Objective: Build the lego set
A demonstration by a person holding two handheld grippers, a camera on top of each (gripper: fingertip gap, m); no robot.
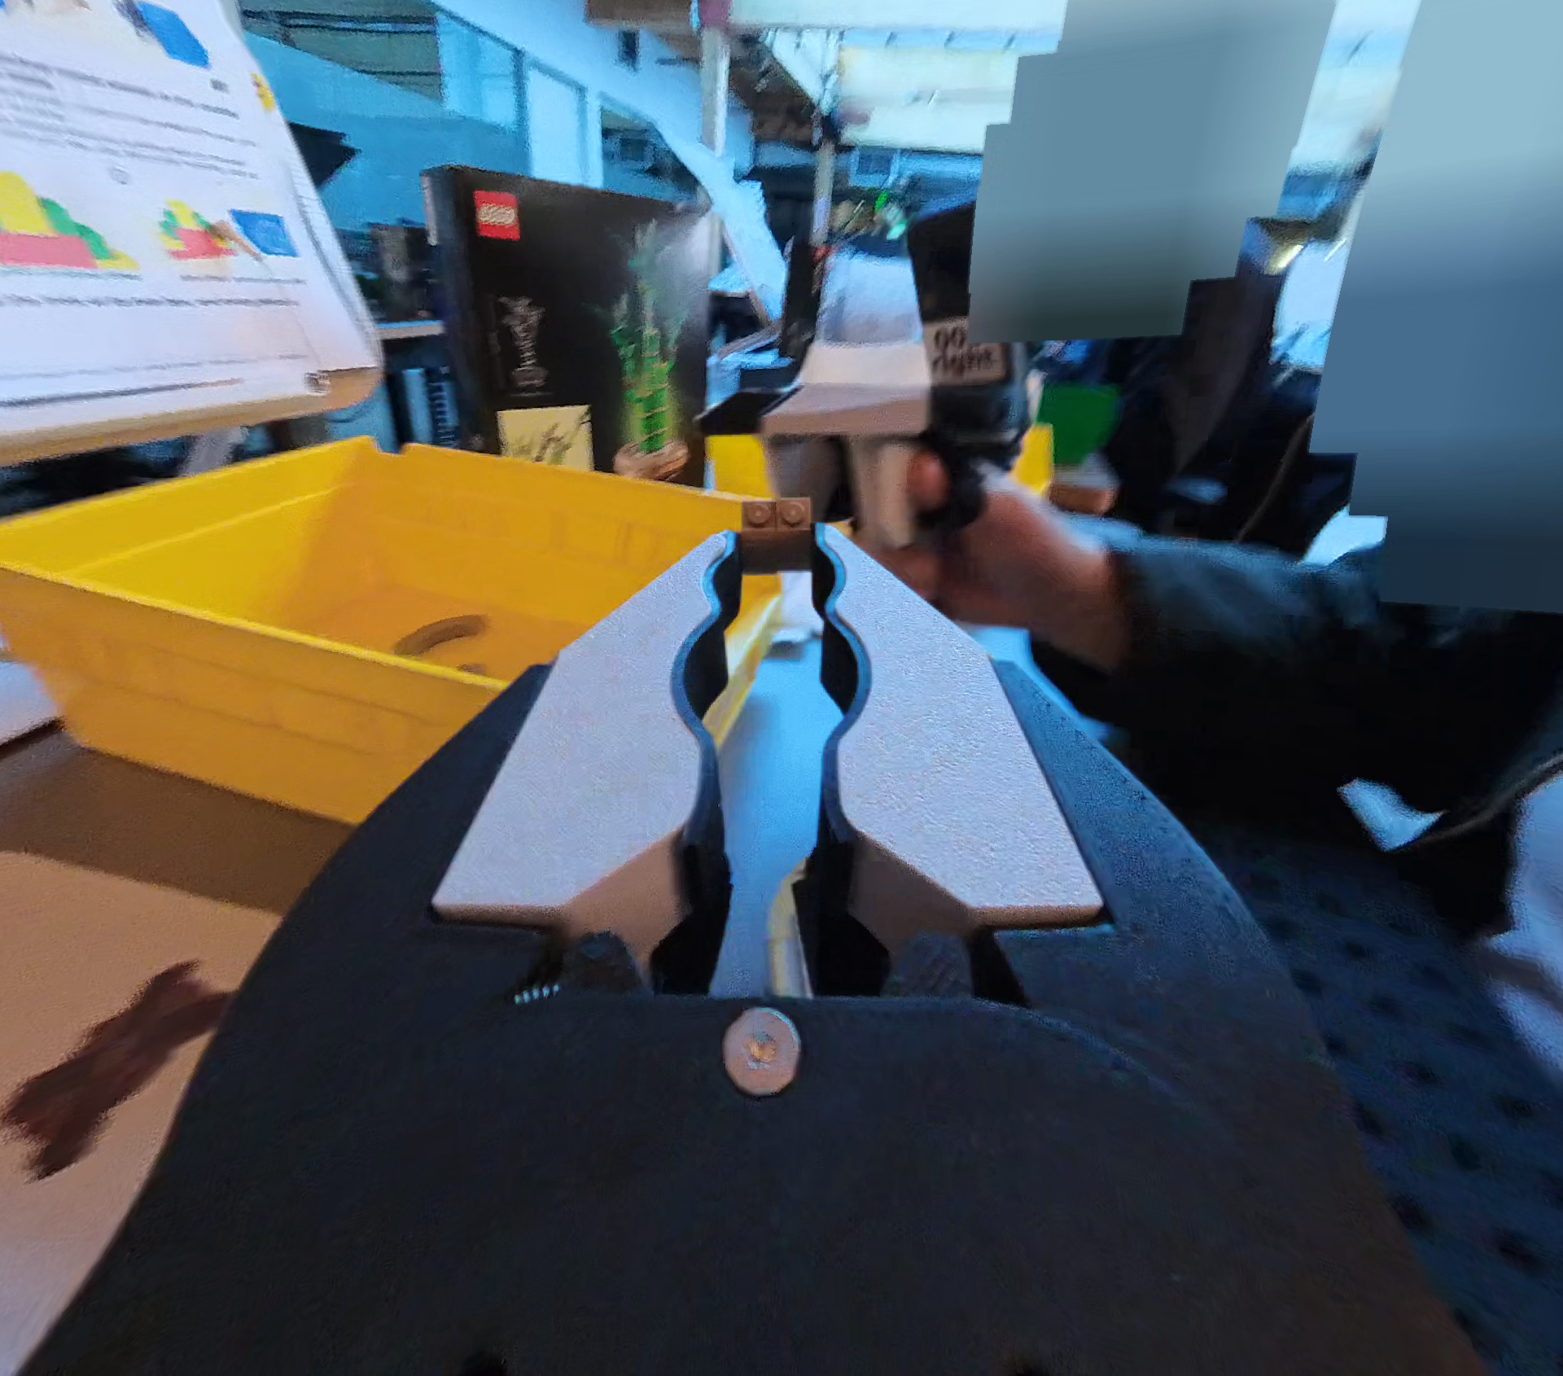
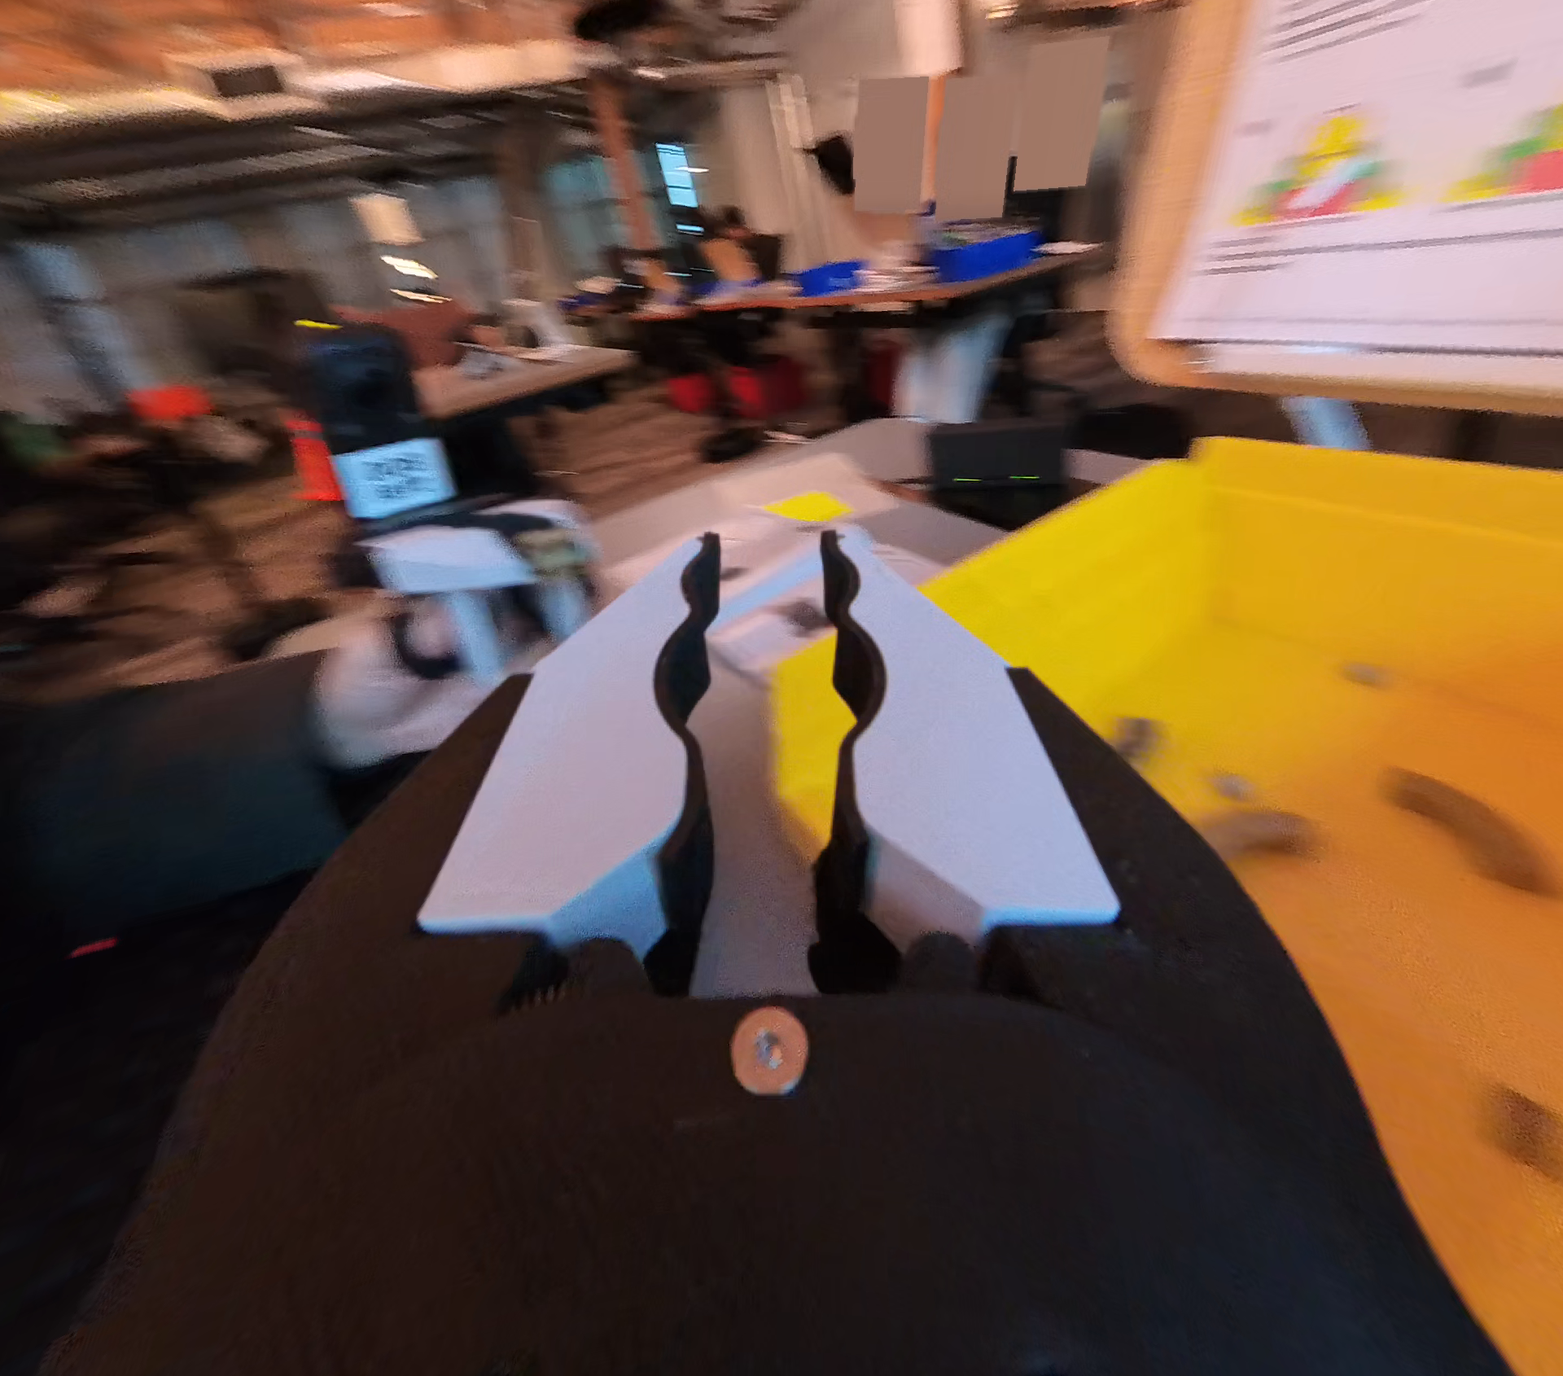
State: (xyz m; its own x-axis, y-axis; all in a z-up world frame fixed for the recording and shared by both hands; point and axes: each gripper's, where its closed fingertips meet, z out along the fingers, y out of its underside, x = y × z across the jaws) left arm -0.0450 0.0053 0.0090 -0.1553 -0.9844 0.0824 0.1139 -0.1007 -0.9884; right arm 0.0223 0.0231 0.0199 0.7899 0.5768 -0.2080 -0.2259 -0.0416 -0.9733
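A small brown two-stud lego brick (image 1: 776, 532) sits pinched at the very tips of the left gripper (image 1: 774, 553), just above centre in the left wrist view, its studs facing up and its body clear of everything else. The jaws are narrowed onto it, gripping only its lower half. Behind and to the left of it lies the open yellow plastic bin (image 1: 279, 625), with a brown curved piece (image 1: 441, 635) on its floor. To the right, a person's hand (image 1: 1006, 557) holds the black handle of the other tool. A printed instruction sheet (image 1: 144, 151) with coloured brick diagrams leans in the upper left, and a black lego box (image 1: 575, 320) stands behind the bin.

In the right wrist view, heavily blurred, the right gripper (image 2: 770, 549) has its jaws a little apart with nothing between them. The same yellow bin (image 2: 1226, 574) fills the right side, with several brown pieces (image 2: 1472, 828) scattered inside.

The hold looks shallow to me. A twist or a knock against the bin rim could pop the brick loose and send it back among the others, or onto the dark perforated table (image 1: 1387, 997).
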